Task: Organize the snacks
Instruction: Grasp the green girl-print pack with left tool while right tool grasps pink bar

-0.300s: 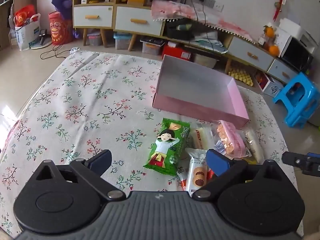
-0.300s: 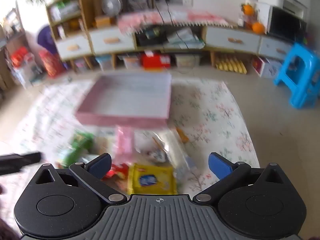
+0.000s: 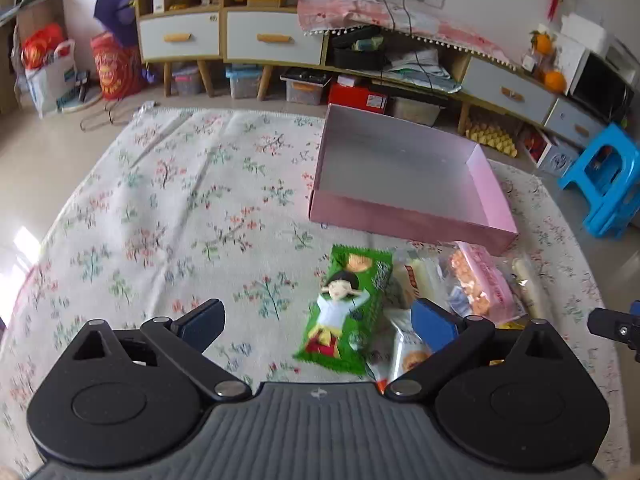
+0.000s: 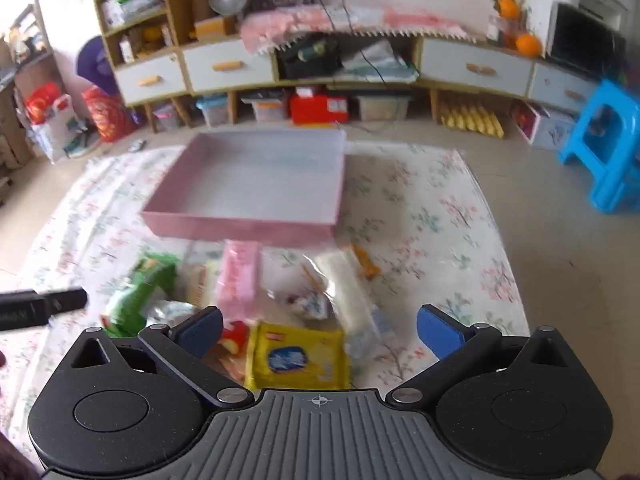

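A shallow pink box (image 3: pixel 400 222) lies open and empty on the floral cloth, also in the right wrist view (image 4: pixel 240 229). In front of it is a heap of snacks: a green pack (image 3: pixel 344 308) with a cartoon child, a pink pack (image 3: pixel 480 284), a white biscuit pack (image 3: pixel 408 354), a yellow pack (image 4: pixel 296 356) and a clear pack of white sticks (image 4: pixel 348 292). My left gripper (image 3: pixel 318 320) hovers open above the green pack. My right gripper (image 4: pixel 320 330) hovers open over the yellow pack. Neither holds anything.
The floral cloth (image 3: pixel 180 208) covers a low surface, with bare cloth left of the snacks. A blue stool (image 3: pixel 608 184) stands on the floor at the right. Low cabinets with drawers (image 3: pixel 276 38) and storage bins line the far wall.
The right wrist view is sharper now than before and the scene in it has shifted only slightly. Both grippers stay open above the snack heap.
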Demonstrator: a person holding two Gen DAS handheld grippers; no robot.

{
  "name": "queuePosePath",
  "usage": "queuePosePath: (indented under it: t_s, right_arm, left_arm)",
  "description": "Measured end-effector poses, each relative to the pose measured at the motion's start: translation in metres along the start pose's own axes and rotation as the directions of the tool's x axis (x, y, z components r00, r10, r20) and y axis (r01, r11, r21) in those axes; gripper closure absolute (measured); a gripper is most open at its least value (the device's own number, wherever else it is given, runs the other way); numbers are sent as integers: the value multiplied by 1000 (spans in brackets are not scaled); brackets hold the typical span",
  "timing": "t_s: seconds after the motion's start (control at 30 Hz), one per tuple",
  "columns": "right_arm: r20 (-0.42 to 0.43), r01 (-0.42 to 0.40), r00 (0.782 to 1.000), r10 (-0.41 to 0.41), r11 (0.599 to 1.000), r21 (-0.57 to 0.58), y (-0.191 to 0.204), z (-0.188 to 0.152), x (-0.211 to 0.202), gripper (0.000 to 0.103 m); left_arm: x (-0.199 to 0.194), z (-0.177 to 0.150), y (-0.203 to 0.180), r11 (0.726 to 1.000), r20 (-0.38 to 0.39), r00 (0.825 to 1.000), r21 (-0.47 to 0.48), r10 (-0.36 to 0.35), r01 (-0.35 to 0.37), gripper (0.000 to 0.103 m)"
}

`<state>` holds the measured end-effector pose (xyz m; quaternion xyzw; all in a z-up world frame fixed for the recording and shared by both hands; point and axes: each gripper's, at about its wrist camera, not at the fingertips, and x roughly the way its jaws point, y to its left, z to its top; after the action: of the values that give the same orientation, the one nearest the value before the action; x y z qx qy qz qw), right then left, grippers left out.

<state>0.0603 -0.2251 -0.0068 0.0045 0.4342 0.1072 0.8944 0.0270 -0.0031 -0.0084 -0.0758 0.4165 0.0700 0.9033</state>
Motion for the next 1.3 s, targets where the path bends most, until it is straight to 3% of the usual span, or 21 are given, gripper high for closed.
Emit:
queuePosePath:
  t_s: [0.07, 0.27, 0.3, 0.5, 0.57, 0.67, 0.83, 1.1, 1.2, 1.3]
  right_arm:
    - [-39, -34, 999, 36, 999, 40, -6, 1, 9, 0]
    - [-43, -48, 998, 49, 998, 32, -9, 9, 23, 0]
    - [-49, -52, 997, 54, 998, 29, -9, 10, 26, 0]
    - [-101, -70, 992, 76, 996, 61, -17, 14, 50, 0]
    - [-107, -103, 988, 112, 991, 86, -19, 18, 59, 0]
    - [-98, -153, 982, 164, 981, 117, -15, 26, 73, 1]
    - [-95, -231, 965, 246, 963, 140, -3, 35, 83, 11]
    - [-160, -214, 963, 216, 976, 34, 26, 36, 95, 32]
    - [-143, -225, 964, 225, 974, 19, 31, 38, 95, 35]
    - [-151, -224, 963, 222, 975, 4, 36, 37, 100, 43]
  left_arm:
    - [2, 6, -4, 999, 6, 1000, 37, 24, -25, 4]
    - [16, 17, -7, 999, -1, 1000, 50, -7, 7, 5]
    - [19, 20, -9, 994, 11, 999, 99, 45, -46, 5]
    - [49, 13, -3, 983, -177, 978, 165, 107, -78, 12]
    - [58, 14, -3, 985, -208, 974, 164, 94, -61, 16]
    - [65, 20, -6, 988, -165, 984, 153, 59, -34, 20]
    - [74, 16, -11, 986, -141, 989, 169, 35, -11, 28]
    - [81, 11, -5, 989, -151, 988, 144, 34, -12, 38]
    - [82, 7, -6, 990, -165, 986, 139, 25, -2, 41]
    - [83, 4, -8, 990, -179, 984, 138, 17, 8, 51]
